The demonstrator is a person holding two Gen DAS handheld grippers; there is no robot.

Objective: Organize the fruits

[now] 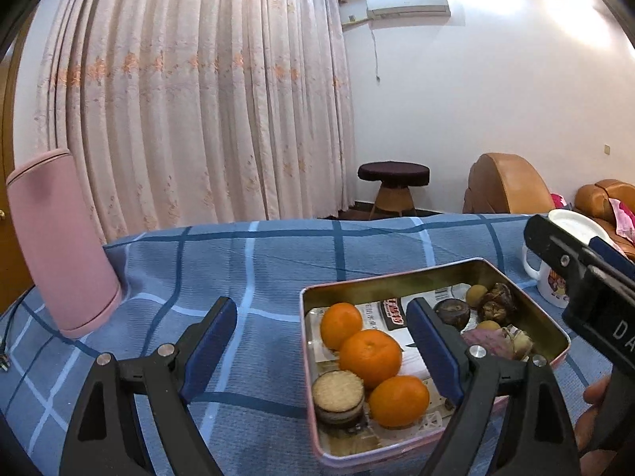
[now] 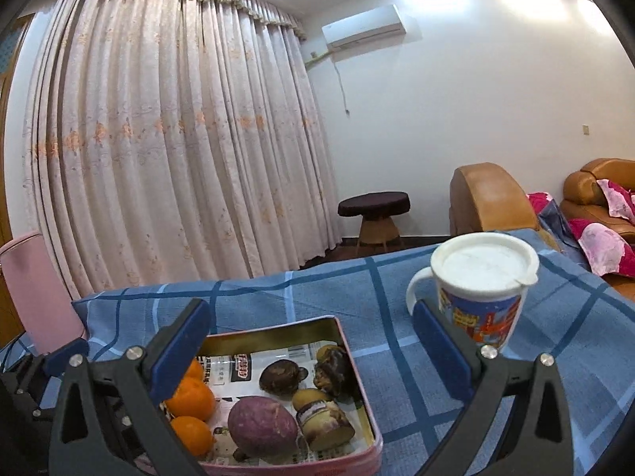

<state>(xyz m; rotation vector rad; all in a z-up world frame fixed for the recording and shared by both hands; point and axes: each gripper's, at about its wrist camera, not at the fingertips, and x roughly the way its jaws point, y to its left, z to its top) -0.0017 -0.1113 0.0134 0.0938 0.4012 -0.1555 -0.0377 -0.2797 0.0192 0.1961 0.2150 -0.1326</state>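
Note:
A metal tin (image 1: 528,301) with a pink outside sits on the blue checked cloth. It holds three oranges (image 1: 370,357), a round brown-rimmed cake (image 1: 338,396), a purple sweet potato (image 2: 262,425), a dark round fruit (image 2: 281,377) and other small brown pieces. My left gripper (image 1: 321,347) is open and empty above the tin's left side. My right gripper (image 2: 313,347) is open and empty above the tin's right edge; it also shows in the left wrist view (image 1: 587,277). The tin also shows in the right wrist view (image 2: 349,361).
A white lidded mug (image 2: 482,289) with a printed picture stands right of the tin. A pink cylinder (image 1: 59,246) stands at the left on the cloth. A cable (image 1: 8,341) lies by it. Curtain, stool and brown sofa stand behind.

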